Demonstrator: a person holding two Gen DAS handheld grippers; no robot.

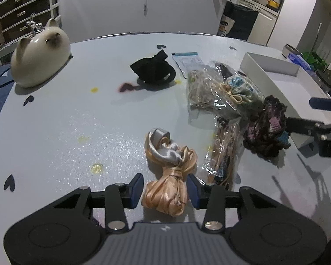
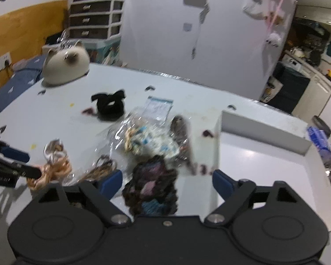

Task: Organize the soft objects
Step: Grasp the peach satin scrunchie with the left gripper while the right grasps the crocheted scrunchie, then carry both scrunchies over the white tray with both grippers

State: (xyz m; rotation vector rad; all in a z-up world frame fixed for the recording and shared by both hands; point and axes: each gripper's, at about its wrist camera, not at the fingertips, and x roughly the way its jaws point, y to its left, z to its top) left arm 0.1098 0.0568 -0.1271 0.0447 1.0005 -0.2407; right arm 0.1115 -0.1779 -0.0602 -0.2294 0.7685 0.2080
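A peach and silver satin scrunchie lies on the pale table, close to its near edge. My left gripper has its blue pads against both sides of the scrunchie's near end. In the right wrist view the same scrunchie shows at the left with the left gripper on it. A dark crocheted scrunchie with pink and blue patches lies between the fingers of my right gripper, which is open with gaps on both sides. In the left wrist view the crocheted scrunchie sits beside the right gripper.
A shallow white box stands open to the right of the crocheted scrunchie. Clear plastic bags with fabric pouches lie mid-table. A black velvet scrunchie lies farther back, and a ceramic cat sits at the far left.
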